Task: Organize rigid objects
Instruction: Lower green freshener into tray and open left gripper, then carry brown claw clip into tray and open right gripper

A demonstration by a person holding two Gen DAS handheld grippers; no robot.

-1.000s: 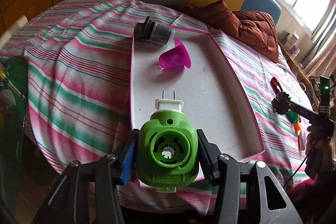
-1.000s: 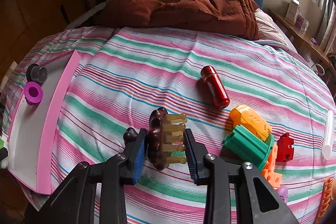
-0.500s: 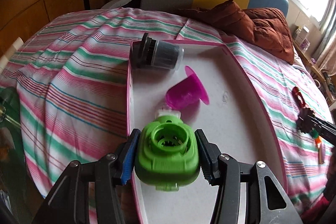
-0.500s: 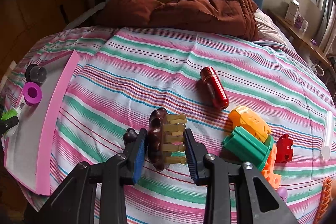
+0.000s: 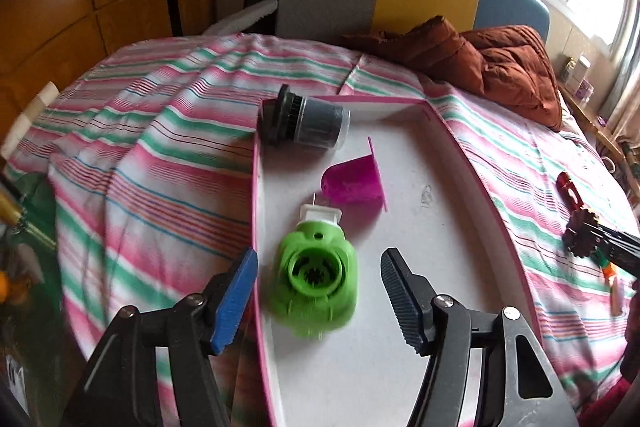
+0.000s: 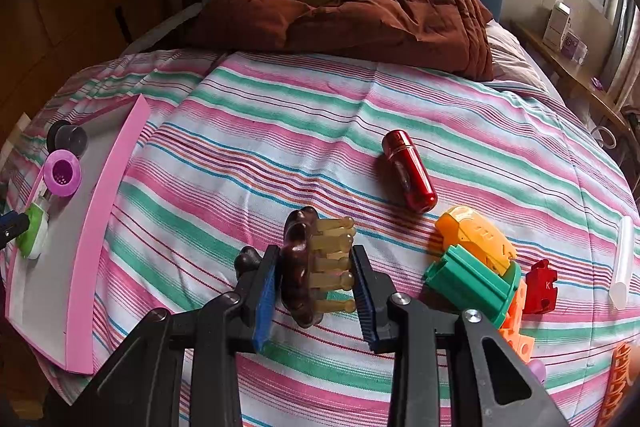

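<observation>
Left gripper (image 5: 318,291) jaws opening, pads clear of the green plug-in unit (image 5: 316,281), which sits between them on the white tray (image 5: 440,227), near its left pink rim, white plug end pointing away toward the magenta cup (image 5: 354,181); released, resting on the tray floor. Dark cylindrical jar (image 5: 306,121) lies on its side at the tray's far corner. Green unit looks like hollow hard plastic: light, stiff, smooth sides, probably a bit slick; best hold is across its flat flanks, not the round top opening or the thin metal prongs, which could bend. Right gripper (image 6: 316,287) clenched on the brown massage comb (image 6: 310,267), pads on the brown back and on the tips of the tan teeth, over the striped bed cover (image 6: 280,131). Comb is rigid and light, but the teeth side gives an uneven contact, so it may pivot; squeezing back-to-teeth seems fine if kept steady. Still loose on the bed: red cylinder (image 6: 408,171), likely smooth and prone to roll, take it across the middle; orange piece (image 6: 474,233), green block (image 6: 468,281), red puzzle piece (image 6: 540,287), all hard plastic, light, easy flat faces.
</observation>
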